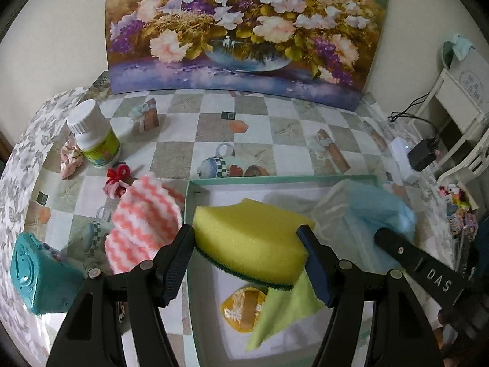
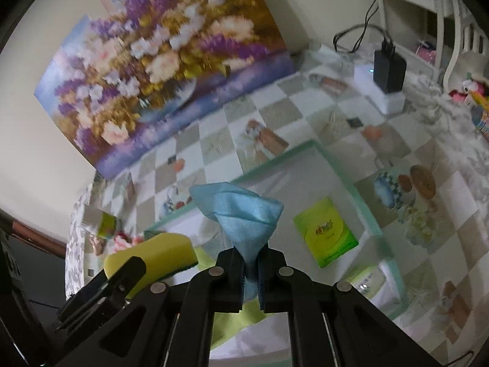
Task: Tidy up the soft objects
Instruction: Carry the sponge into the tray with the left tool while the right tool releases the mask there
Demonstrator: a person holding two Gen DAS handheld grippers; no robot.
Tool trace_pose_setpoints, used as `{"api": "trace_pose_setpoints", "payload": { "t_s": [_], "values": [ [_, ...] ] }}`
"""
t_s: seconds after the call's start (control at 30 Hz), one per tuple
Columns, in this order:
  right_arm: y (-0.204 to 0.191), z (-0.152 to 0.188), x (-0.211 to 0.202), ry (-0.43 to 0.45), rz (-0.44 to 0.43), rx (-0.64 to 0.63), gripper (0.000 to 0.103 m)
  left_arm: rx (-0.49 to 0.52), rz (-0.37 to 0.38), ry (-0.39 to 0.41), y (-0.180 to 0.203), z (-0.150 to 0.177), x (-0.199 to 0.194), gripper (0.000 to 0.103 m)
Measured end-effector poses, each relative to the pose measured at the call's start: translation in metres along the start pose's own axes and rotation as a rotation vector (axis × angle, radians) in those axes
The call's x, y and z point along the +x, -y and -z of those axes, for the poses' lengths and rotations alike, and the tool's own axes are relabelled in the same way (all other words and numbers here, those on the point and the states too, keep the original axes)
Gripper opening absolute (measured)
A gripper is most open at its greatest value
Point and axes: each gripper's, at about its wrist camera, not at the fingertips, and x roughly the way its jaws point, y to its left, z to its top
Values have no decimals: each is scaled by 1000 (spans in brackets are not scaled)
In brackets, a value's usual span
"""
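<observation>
My left gripper (image 1: 247,244) is shut on a yellow sponge (image 1: 253,238) with a green scrub base, held over the green-rimmed box (image 1: 281,179). The sponge also shows in the right wrist view (image 2: 152,253). My right gripper (image 2: 250,266) is shut on a blue cloth (image 2: 241,211) above the same box (image 2: 363,208); the cloth appears at right in the left wrist view (image 1: 379,211). A lime cloth (image 1: 284,312) lies in the box. A pink-and-white striped cloth (image 1: 143,223), a red yarn flower (image 1: 117,177) and a pink scrunchie (image 1: 70,156) lie on the table left of the box.
A white bottle (image 1: 91,134) and a teal container (image 1: 39,272) stand at the left. A flower painting (image 1: 244,30) leans on the wall behind. A white box with a black charger (image 2: 388,73) sits at the right. A green packet (image 2: 327,232) lies inside the box.
</observation>
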Motion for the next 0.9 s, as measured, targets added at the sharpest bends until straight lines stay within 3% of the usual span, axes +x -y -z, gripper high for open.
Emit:
{"api": "trace_pose_setpoints", "payload": {
  "t_s": [0.1,0.37,0.47,0.63,0.9],
  "values": [
    [0,6,16,-48,15,-9,10,-16,-18,-19,-4,2,11,70],
    [4,19,45,-169,119,-35,10,-73,-40,-215,-17,18,48,71],
    [4,22,48,-188,146,-51,14,-56,-52,-237,-15,21,51,76],
    [0,21,47,-197,187,-85,51,-62,-36,-272,-14,22,52,81],
    [-15,4,15,-128,178,-124,61,-81,22,-225,-17,10,20,84]
  ]
}}
